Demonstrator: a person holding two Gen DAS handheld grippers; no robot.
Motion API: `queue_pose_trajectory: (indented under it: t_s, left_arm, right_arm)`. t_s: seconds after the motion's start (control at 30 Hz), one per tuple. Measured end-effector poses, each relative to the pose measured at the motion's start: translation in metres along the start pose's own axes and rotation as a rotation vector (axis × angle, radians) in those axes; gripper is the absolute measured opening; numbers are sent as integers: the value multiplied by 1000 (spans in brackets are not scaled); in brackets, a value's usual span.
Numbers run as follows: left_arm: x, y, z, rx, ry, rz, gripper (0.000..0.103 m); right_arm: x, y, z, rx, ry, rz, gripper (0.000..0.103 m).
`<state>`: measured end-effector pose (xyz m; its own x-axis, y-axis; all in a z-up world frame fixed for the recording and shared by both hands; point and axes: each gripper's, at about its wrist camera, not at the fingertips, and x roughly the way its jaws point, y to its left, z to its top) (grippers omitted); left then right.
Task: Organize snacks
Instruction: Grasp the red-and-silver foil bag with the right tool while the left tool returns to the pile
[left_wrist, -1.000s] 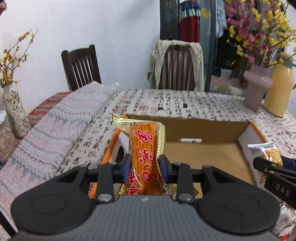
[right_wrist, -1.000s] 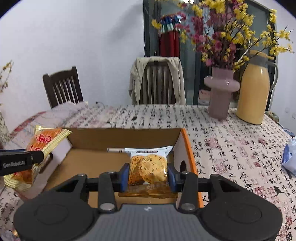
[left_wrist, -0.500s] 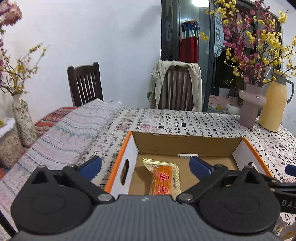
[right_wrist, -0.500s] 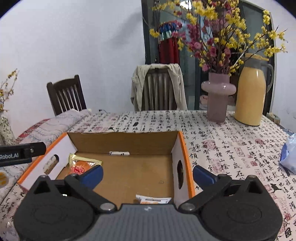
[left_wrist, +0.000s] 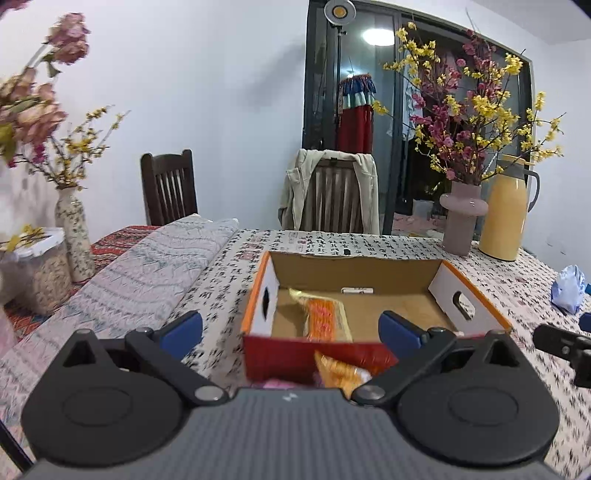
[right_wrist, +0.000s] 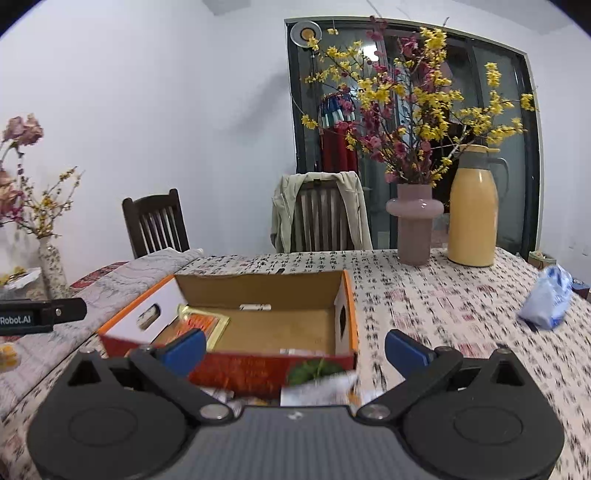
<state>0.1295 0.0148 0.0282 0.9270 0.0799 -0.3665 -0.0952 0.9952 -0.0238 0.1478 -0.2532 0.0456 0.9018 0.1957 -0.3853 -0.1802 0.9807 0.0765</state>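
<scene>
We see both grippers held back from an open cardboard box (left_wrist: 354, 280) on the table (left_wrist: 388, 243). The left gripper (left_wrist: 291, 328) has its jaws spread wide and empty; the right gripper (right_wrist: 295, 347) likewise has its jaws wide apart with nothing between them. An orange snack packet (left_wrist: 325, 317) lies on the box floor toward its left wall, its near end hidden behind the red front panel. In the right wrist view a second packet (right_wrist: 291, 352) shows only as a thin strip above that panel, by the right wall. Blurred wrappers (left_wrist: 341, 369) in front of the box are cut off by the gripper bodies, and we cannot make out what they are. A pale blue bag (right_wrist: 546, 302) lies well apart on the right of the table.
</scene>
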Motion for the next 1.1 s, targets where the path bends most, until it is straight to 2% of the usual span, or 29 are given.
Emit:
queue_pose_trajectory:
  t_s: [0.1, 0.37, 0.7, 0.87, 0.93, 1.07, 1.1]
  left_arm:
    - [-17, 11, -18, -27, -10, 5, 103]
    - [-40, 32, -65, -65, 45, 2, 103]
    - [-40, 36, -72, -73, 69, -7, 103]
    - [-38, 36, -73, -80, 83, -11, 103]
    - [-37, 36, -74, -81, 86, -12, 103]
    - [-35, 37, -74, -90, 96, -13, 103]
    - [-35, 37, -74, -90, 98, -13, 103]
  right_arm:
    - [-17, -1, -21, 15, 5, 2, 103]
    - [-42, -3, -65, 43, 60, -28, 103]
    - [-22, 0, -74, 91, 134, -66, 102]
    - [-1, -5, -76, 150, 198, -66, 88]
    - [5, -6, -80, 163, 225, -54, 86]
    - [8, -5, -85, 168, 250, -36, 71]
    - [8, -6, -86, 172, 252, -32, 71]
